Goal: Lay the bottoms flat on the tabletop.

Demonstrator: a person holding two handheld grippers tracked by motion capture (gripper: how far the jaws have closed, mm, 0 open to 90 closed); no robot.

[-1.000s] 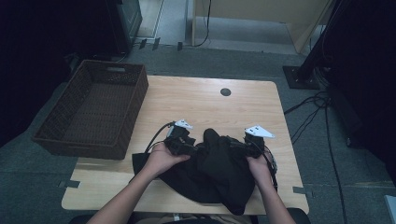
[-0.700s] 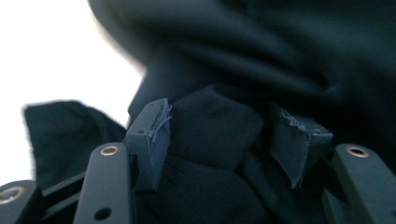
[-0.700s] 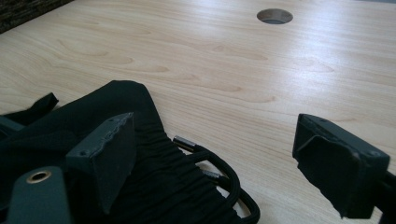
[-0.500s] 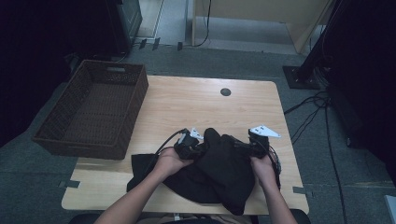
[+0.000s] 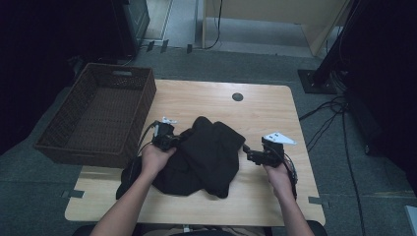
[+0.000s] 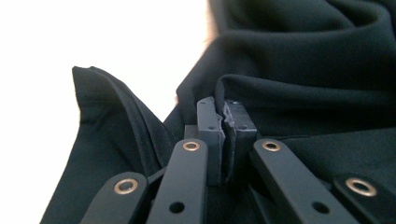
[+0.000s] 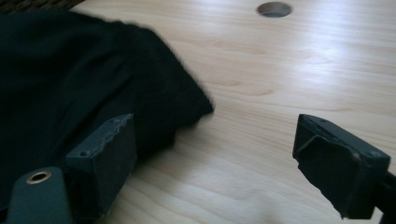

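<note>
A black garment lies crumpled on the wooden table, with a tail trailing toward the front left edge. My left gripper is at the garment's left side. In the left gripper view its jaws are pressed together on a fold of the black cloth. My right gripper rests on the table just right of the garment. In the right gripper view it stands open, bare wood between the pads, its left pad against the cloth's edge.
A dark wicker basket stands at the table's left edge, overhanging it, with nothing seen inside. A round cable hole sits in the tabletop at the back. Cables and a stand foot lie on the floor to the right.
My left hand went right into the garment, then back left with the cloth. The garment has shifted left off the right gripper, which has stayed in place.
</note>
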